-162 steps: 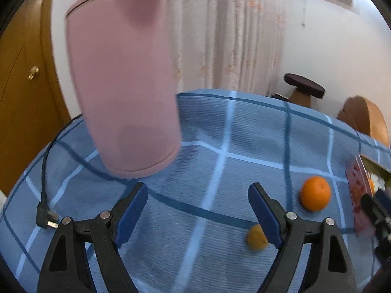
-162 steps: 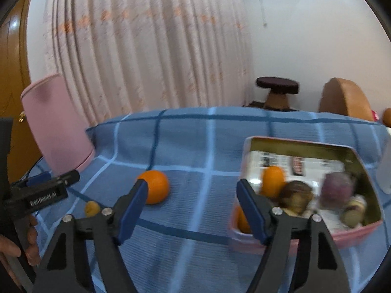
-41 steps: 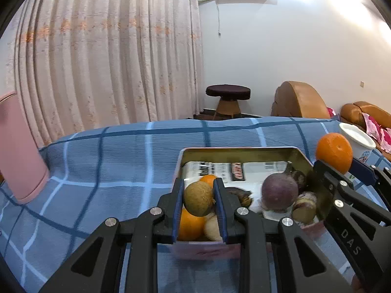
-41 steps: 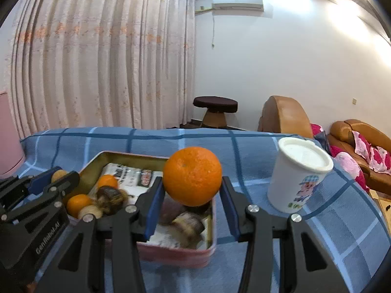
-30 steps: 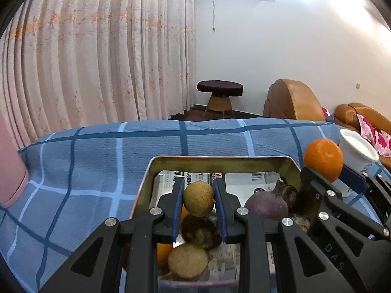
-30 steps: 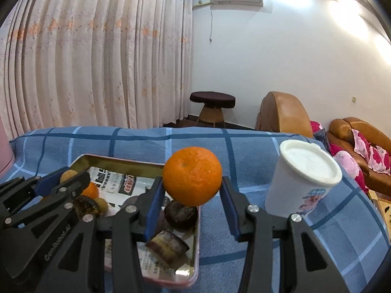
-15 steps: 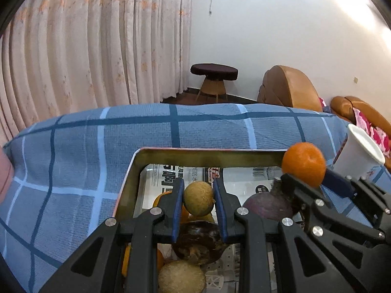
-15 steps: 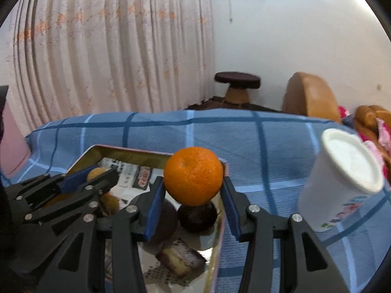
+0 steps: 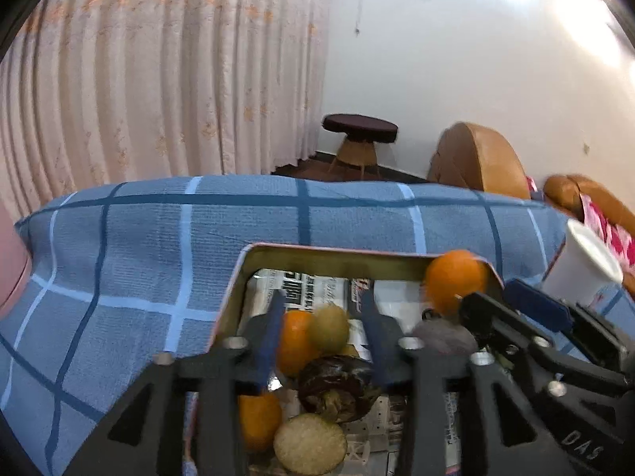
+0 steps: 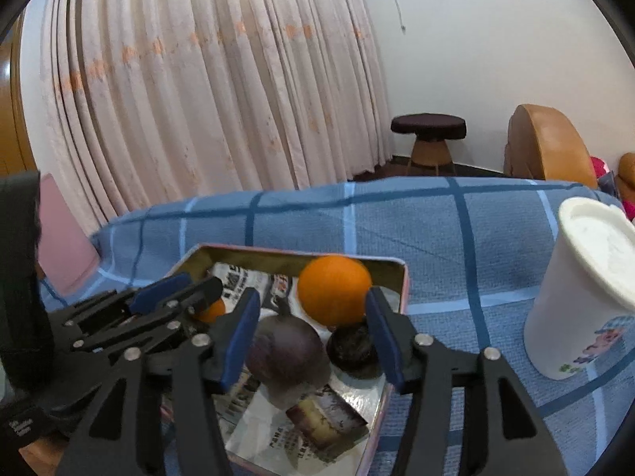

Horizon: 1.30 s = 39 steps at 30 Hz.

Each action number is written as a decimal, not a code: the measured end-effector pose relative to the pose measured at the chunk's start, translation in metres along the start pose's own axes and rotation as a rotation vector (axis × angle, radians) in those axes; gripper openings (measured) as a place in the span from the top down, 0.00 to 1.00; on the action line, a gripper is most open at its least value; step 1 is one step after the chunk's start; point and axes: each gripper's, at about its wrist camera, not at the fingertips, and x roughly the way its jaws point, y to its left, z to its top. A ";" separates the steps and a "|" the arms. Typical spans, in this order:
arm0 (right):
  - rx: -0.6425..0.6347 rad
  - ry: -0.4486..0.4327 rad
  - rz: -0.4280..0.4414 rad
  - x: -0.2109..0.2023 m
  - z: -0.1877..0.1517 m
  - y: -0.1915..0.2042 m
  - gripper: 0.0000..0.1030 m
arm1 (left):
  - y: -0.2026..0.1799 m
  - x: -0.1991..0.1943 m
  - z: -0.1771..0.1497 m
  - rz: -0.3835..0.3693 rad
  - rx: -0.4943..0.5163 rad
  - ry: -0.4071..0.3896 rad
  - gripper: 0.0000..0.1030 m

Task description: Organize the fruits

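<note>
Right wrist: round orange (image 10: 334,290), metal tin (image 10: 399,292).

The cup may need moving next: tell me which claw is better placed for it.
Right. The cup stands just right of the right claw, which is opening around the orange; the left claw, opening around a brown fruit, sits farther left.

Pink container (image 10: 59,238) cut off at left, tin's (image 9: 357,256) near rim hidden; orange (image 9: 456,281) motion-blurred, perhaps mid-drop

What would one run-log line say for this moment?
left gripper: opening, brown fruit between | right gripper: opening, orange between | tin: below
</note>
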 end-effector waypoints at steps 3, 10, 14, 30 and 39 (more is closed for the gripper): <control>0.059 -0.035 0.033 -0.008 0.002 -0.008 0.26 | 0.008 -0.012 0.001 0.022 -0.049 -0.057 0.16; 0.065 -0.221 -0.120 -0.042 -0.003 0.002 0.07 | -0.005 -0.034 -0.008 0.118 0.046 -0.148 0.16; 0.065 -0.294 -0.168 -0.056 -0.007 0.010 0.02 | -0.002 -0.042 -0.014 0.173 0.056 -0.184 0.16; 0.019 -0.375 -0.247 -0.092 -0.033 0.040 0.00 | 0.012 -0.085 -0.040 0.218 0.051 -0.263 0.16; -0.052 -0.429 -0.283 -0.112 -0.047 0.064 0.00 | 0.014 -0.104 -0.051 0.217 0.059 -0.296 0.16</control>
